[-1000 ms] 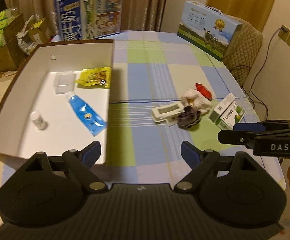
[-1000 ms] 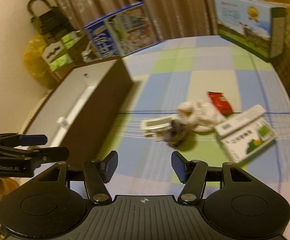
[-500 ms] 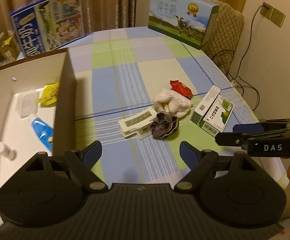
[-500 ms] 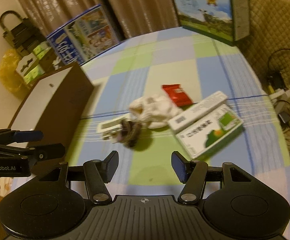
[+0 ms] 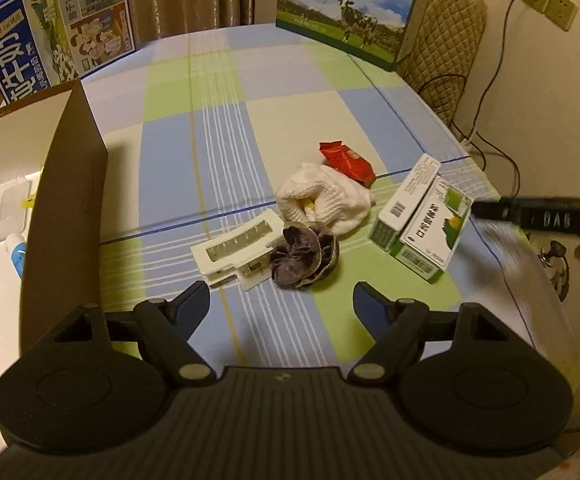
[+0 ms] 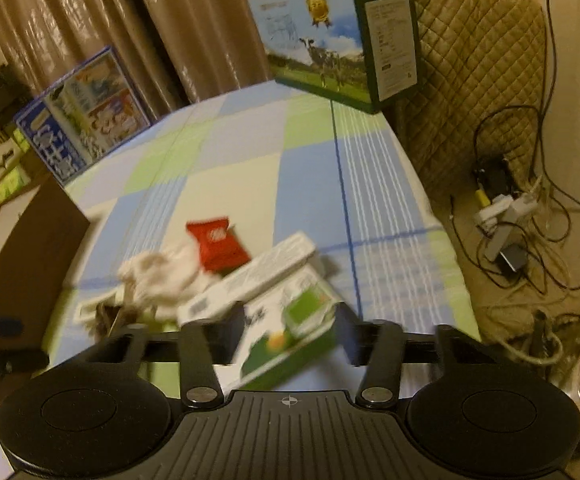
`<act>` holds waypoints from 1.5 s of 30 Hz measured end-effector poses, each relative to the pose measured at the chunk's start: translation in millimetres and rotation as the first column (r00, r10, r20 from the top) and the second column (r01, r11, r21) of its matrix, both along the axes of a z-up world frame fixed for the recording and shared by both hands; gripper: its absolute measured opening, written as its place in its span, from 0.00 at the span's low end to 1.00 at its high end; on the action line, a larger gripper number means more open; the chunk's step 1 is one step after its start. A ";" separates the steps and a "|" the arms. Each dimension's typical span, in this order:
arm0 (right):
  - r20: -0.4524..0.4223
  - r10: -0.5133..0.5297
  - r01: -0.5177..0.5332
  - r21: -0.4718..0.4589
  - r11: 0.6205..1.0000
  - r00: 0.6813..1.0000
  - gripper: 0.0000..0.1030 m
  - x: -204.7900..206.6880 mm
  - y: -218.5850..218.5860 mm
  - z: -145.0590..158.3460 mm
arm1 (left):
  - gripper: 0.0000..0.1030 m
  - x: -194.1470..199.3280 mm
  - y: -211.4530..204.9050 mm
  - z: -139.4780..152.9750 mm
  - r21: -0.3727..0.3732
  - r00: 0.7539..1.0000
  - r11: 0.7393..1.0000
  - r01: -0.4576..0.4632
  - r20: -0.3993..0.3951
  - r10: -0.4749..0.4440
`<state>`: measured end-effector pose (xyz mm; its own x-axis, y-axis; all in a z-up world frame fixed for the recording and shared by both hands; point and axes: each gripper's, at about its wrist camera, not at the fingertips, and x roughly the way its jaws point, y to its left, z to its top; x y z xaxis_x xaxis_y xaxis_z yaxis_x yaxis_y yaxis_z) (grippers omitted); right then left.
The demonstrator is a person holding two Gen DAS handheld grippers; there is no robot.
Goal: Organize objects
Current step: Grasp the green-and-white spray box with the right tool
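A loose pile lies on the checked tablecloth: a white clip [image 5: 238,246], a purple scrunchie [image 5: 303,256], a white cloth [image 5: 325,200], a red packet [image 5: 345,158], a white carton [image 5: 407,196] and a green-and-white carton [image 5: 433,232]. My left gripper [image 5: 282,304] hangs just short of the scrunchie, its jaws closing with nothing between them. My right gripper [image 6: 290,332] is down over the green-and-white carton [image 6: 290,336], jaws closing with the carton between them; blur hides any contact. The right gripper [image 5: 485,208] also shows beside that carton's far corner.
An open cardboard box [image 5: 62,200] with several small items inside stands at the left. Two milk cartons [image 5: 54,44] [image 5: 349,12] stand at the table's far edge. A quilted chair [image 6: 469,80] and floor cables [image 6: 509,232] lie beyond the right edge.
Both grippers swung right, away from the cardboard box and toward the pile, and came lower. The right gripper's jaws have narrowed and now straddle the green-and-white carton.
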<state>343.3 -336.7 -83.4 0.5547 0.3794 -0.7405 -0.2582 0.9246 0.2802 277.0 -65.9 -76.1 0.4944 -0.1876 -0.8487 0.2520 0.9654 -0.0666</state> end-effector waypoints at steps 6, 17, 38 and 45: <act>-0.035 0.015 -0.012 0.076 0.997 0.999 0.36 40.7 -15.3 -19.8 | 0.72 9.3 -1.5 -12.5 -0.007 0.999 0.999 -0.043 -0.024 0.043; -0.159 0.207 -0.183 0.155 0.971 0.965 0.36 -3.3 -9.9 -39.8 | 0.72 11.9 1.1 -24.4 0.012 0.995 0.997 -0.081 -0.061 0.081; -0.048 0.606 -0.607 -0.126 0.785 0.794 0.58 0.2 67.6 -37.5 | 0.73 1.5 22.0 -28.4 0.012 0.987 0.990 -0.140 -0.080 0.140; -0.090 0.664 -0.670 -0.139 0.730 0.742 0.58 -26.2 77.9 -38.0 | 0.73 0.3 23.7 -27.9 0.008 0.987 0.990 -0.144 -0.077 0.144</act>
